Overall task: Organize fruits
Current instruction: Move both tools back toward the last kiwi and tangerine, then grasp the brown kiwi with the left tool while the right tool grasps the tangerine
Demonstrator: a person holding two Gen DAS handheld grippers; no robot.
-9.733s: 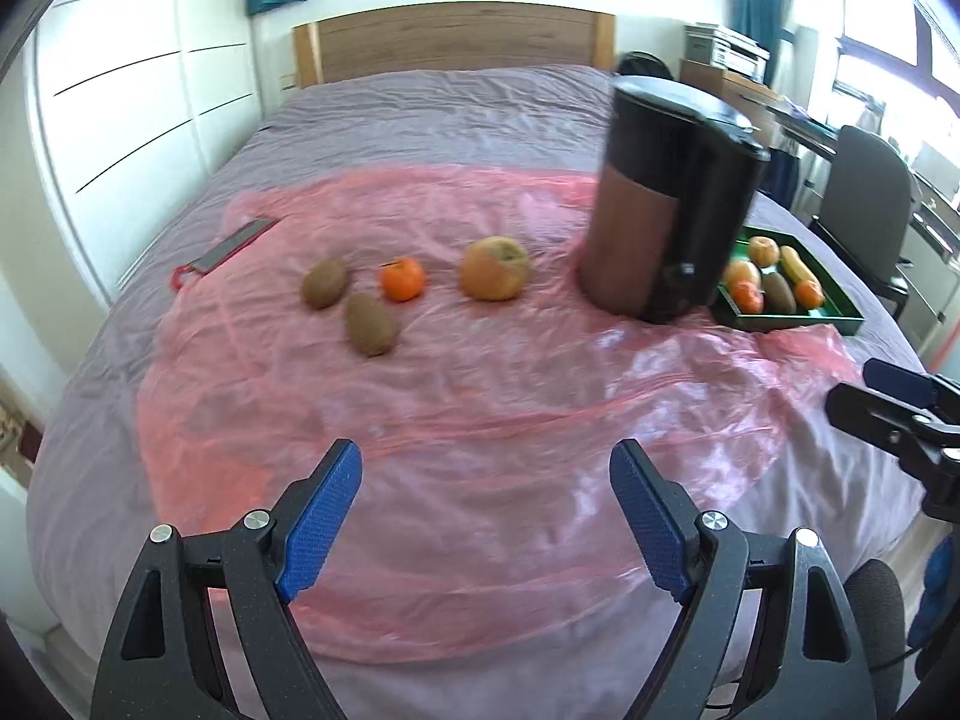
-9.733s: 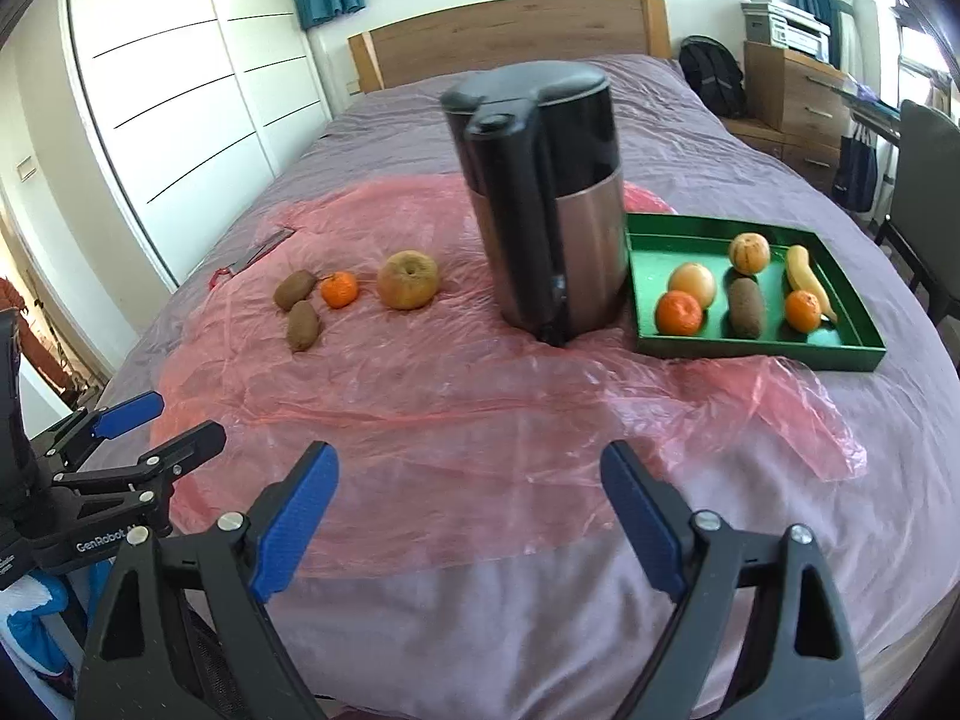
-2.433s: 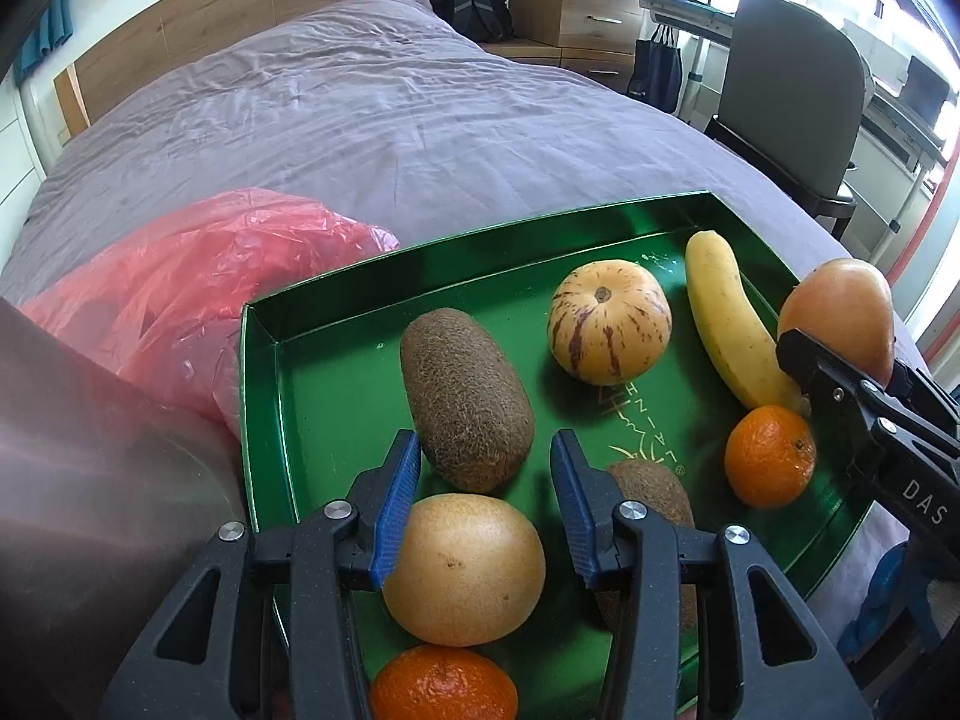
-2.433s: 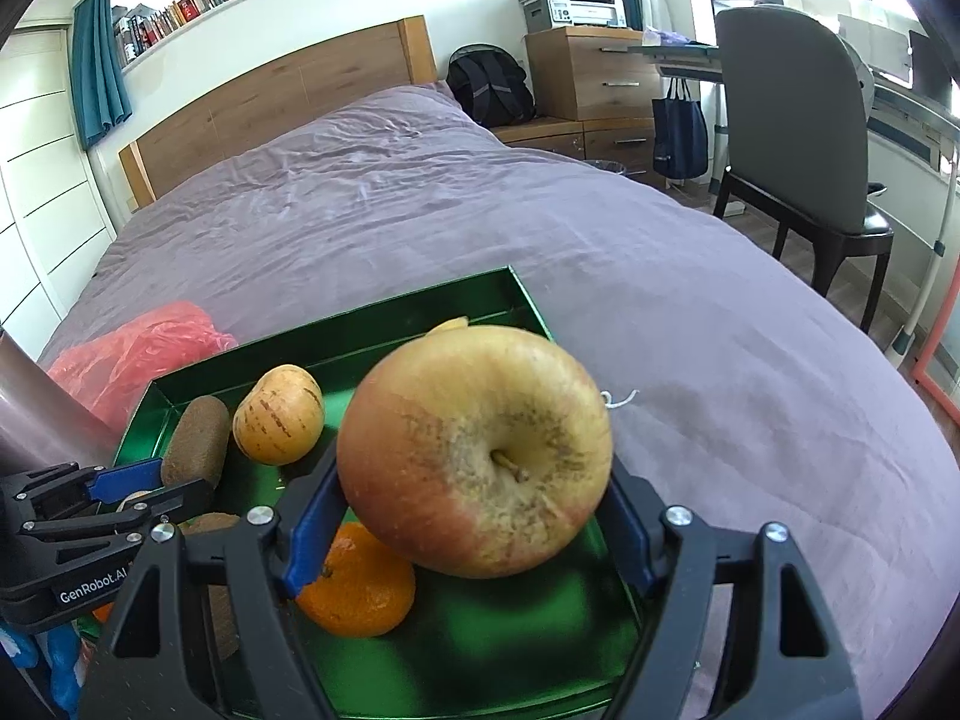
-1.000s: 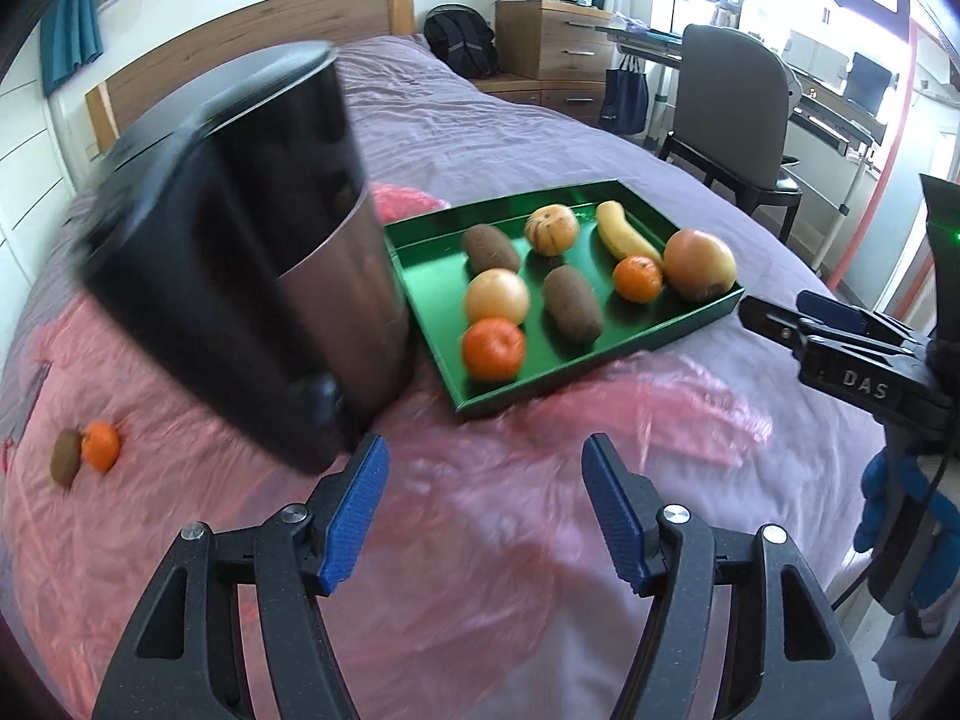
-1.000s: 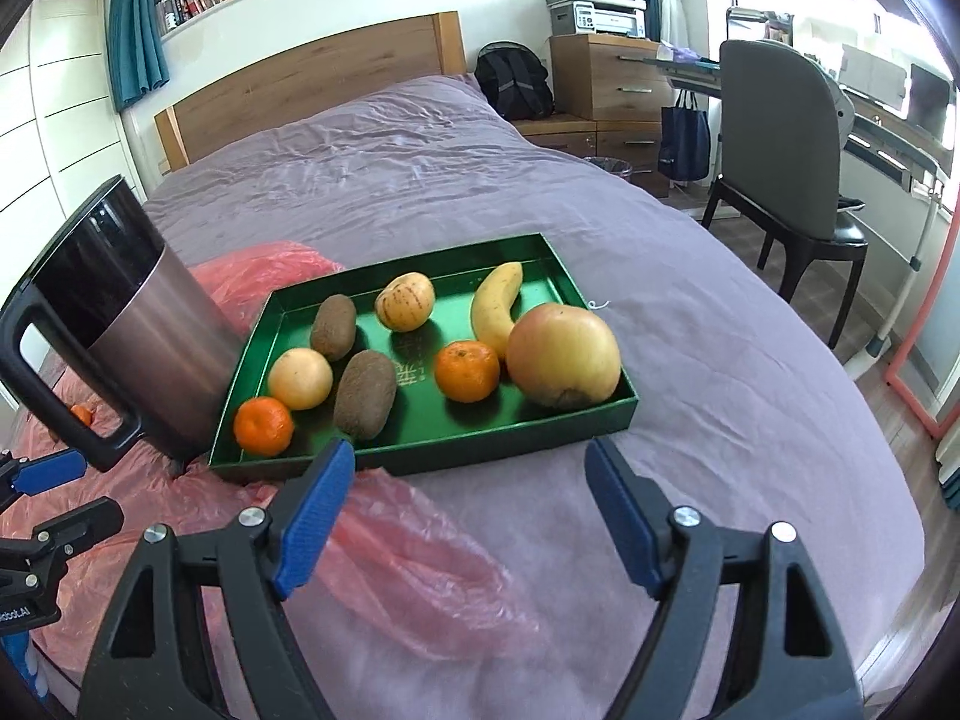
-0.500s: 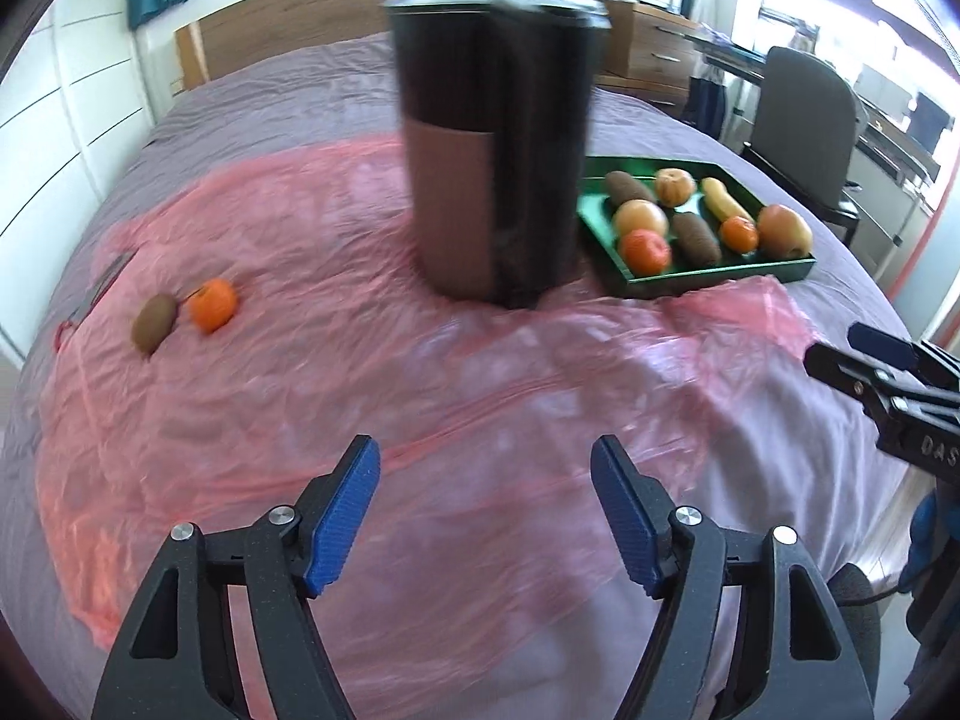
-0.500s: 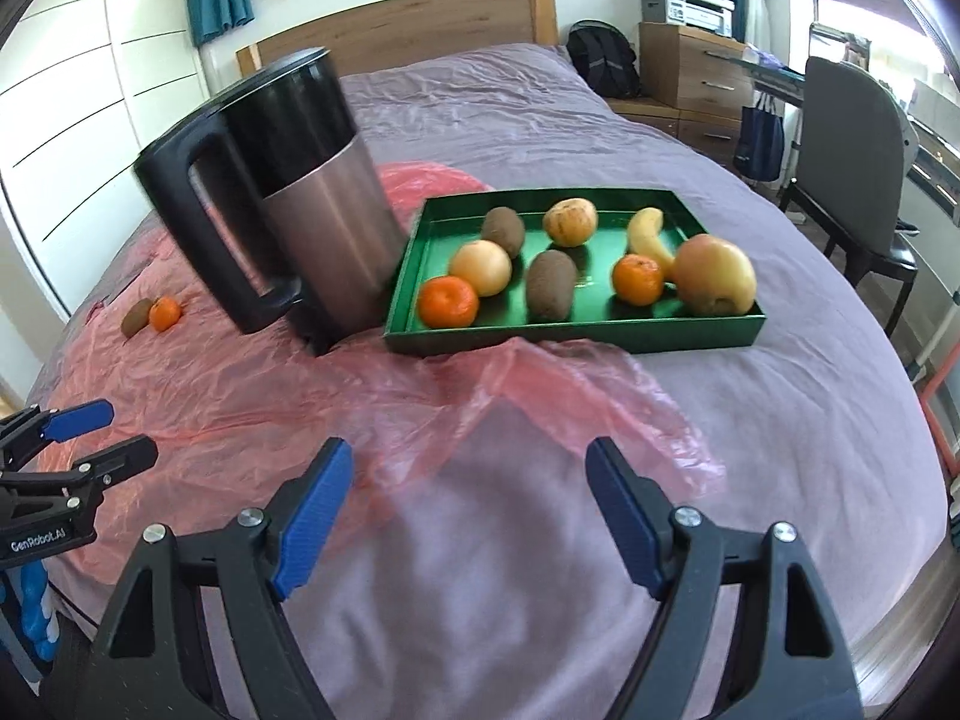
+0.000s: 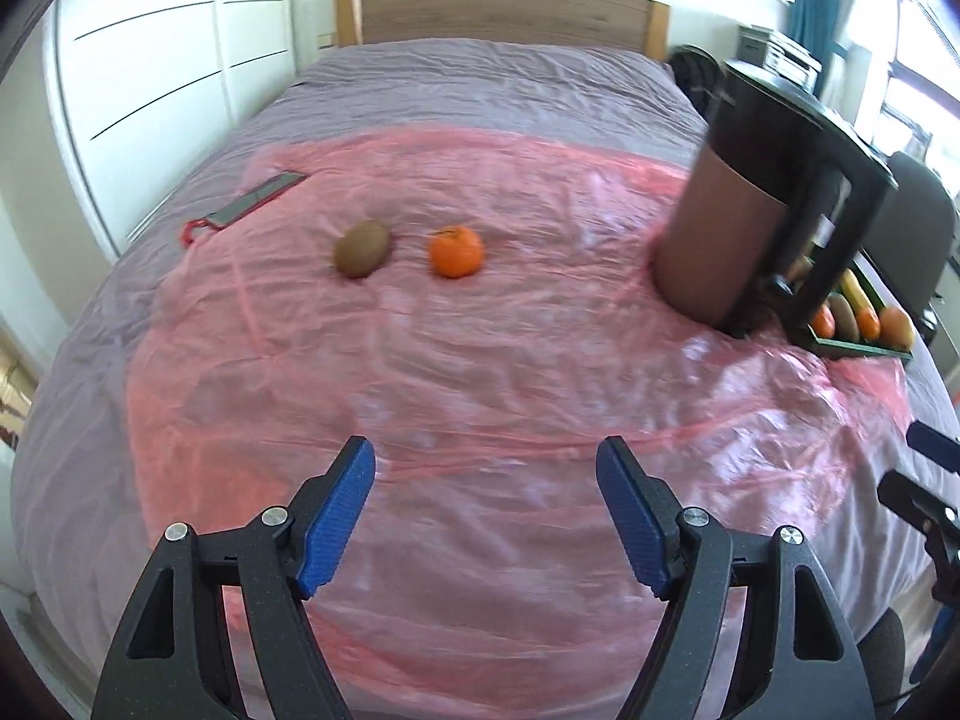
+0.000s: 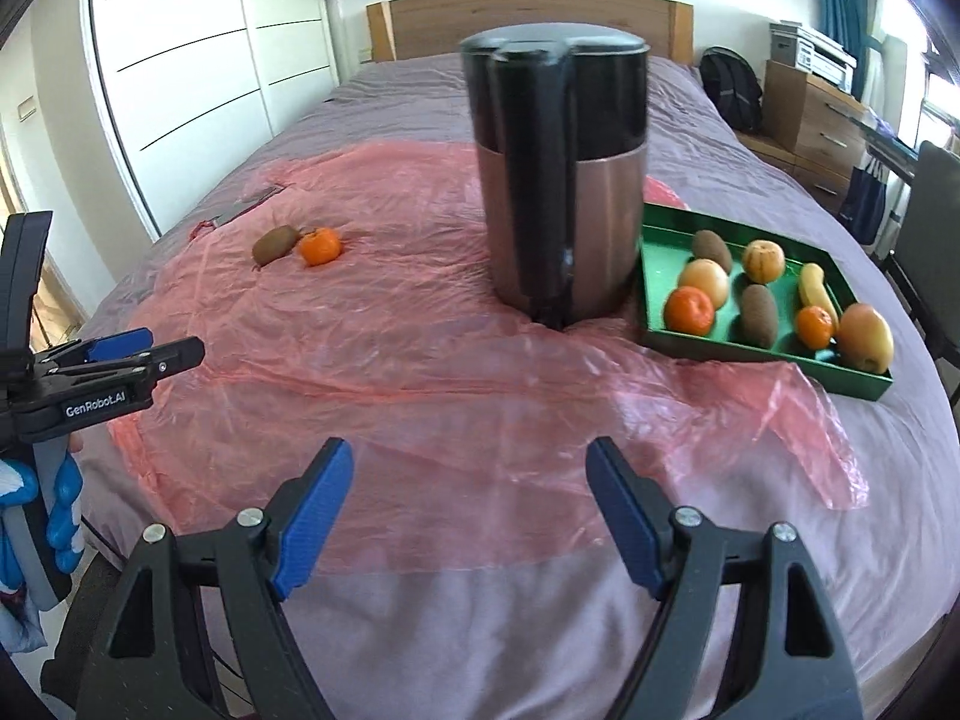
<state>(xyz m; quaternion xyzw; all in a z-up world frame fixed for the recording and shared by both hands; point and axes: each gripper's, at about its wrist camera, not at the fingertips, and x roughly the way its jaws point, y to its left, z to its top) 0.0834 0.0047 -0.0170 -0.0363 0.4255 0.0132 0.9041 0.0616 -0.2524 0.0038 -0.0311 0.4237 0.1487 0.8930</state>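
A kiwi [image 9: 360, 248] and a tangerine [image 9: 455, 251] lie side by side on the pink plastic sheet [image 9: 480, 360] at the far left; they also show in the right wrist view as the kiwi [image 10: 274, 244] and the tangerine [image 10: 320, 246]. A green tray [image 10: 660, 336] at the right holds several fruits, among them an apple [image 10: 864, 338], a banana [image 10: 817, 293] and a tangerine [image 10: 689, 311]. My left gripper [image 9: 486, 510] is open and empty above the sheet's near part. My right gripper [image 10: 471, 510] is open and empty near the bed's front edge.
A tall black and copper kettle [image 10: 561, 180] stands between the loose fruits and the tray. A flat grey tool with a red loop [image 9: 252, 201] lies at the sheet's left edge. A chair [image 10: 936, 264] and drawers [image 10: 810, 114] stand to the right of the bed.
Both grippers have pulled back from the tray and swung left. The apple that my right gripper held now lies in the tray. The left view now faces the kiwi and tangerine.
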